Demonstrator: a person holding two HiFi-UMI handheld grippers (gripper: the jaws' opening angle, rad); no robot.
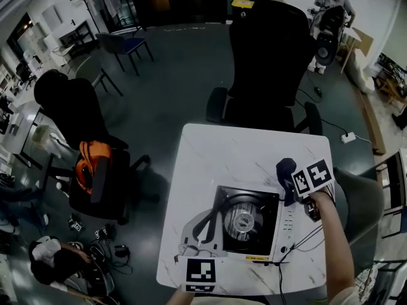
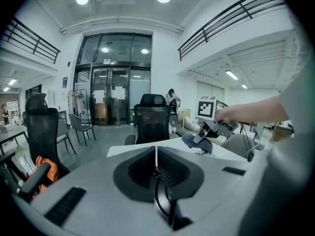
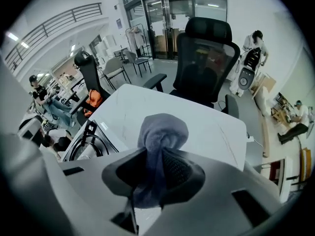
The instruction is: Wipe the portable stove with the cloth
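The portable stove [image 1: 248,221], black-topped with a round burner, sits near the front of the white table [image 1: 222,151]. My right gripper [image 1: 289,182] hovers over the stove's far right corner, shut on a bunched dark blue-grey cloth [image 1: 285,167]. In the right gripper view the cloth [image 3: 162,132] bulges out beyond the jaws, with the stove [image 3: 91,144] lower left. My left gripper [image 1: 205,229] rests at the stove's left side. Its jaws [image 2: 156,157] look shut with nothing between them. The left gripper view also catches the right gripper [image 2: 211,127] and the cloth [image 2: 197,142].
A black office chair [image 1: 264,62] stands at the table's far edge. Another chair with an orange item [image 1: 89,164] is to the left. Cables [image 1: 299,240] trail off the table's right front. One person [image 1: 331,5] is far back right; another crouches on the floor [image 1: 57,259].
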